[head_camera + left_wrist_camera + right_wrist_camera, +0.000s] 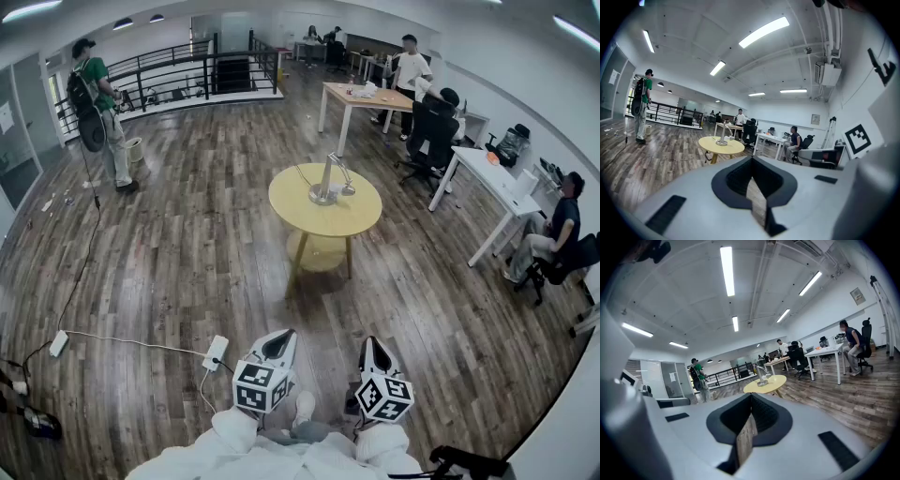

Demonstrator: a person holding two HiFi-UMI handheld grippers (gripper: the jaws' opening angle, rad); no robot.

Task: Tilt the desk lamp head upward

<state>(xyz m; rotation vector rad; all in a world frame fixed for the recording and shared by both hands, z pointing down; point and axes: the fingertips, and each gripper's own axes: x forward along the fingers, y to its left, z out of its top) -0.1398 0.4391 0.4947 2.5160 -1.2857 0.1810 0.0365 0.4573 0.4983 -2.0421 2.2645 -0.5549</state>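
The task has not started. The desk lamp (328, 180) stands on the round yellow table (309, 220) just above the middle of the head view, well apart from both grippers, with a wide stretch of plank floor between them. Its base sits near the middle of the tabletop. A pale stem rises from the base, and the arm bends over to the right and down, so the lamp head (348, 188) hangs low, close to the tabletop. It looks untilted, though at this range its exact angle is hard to read.

The left gripper (279, 342) and the right gripper (372, 345) sit side by side at the bottom centre of the head view, close to the person's white sleeves. Both are aimed roughly toward the table. In each gripper view the jaws are closed together with nothing between them, only floor showing past the tips, and the lamp appears small and far off above them.

A white power strip (216, 352) lies on the floor just left of the left gripper, its cable trailing toward the lower left. A person in a green shirt (98, 108) stands at the upper left, and others sit or stand at tables along the right.

Everything is left to do: walk up to the table, open a pair of jaws, reach the lamp head and raise it, probably steadying the base with the other gripper.
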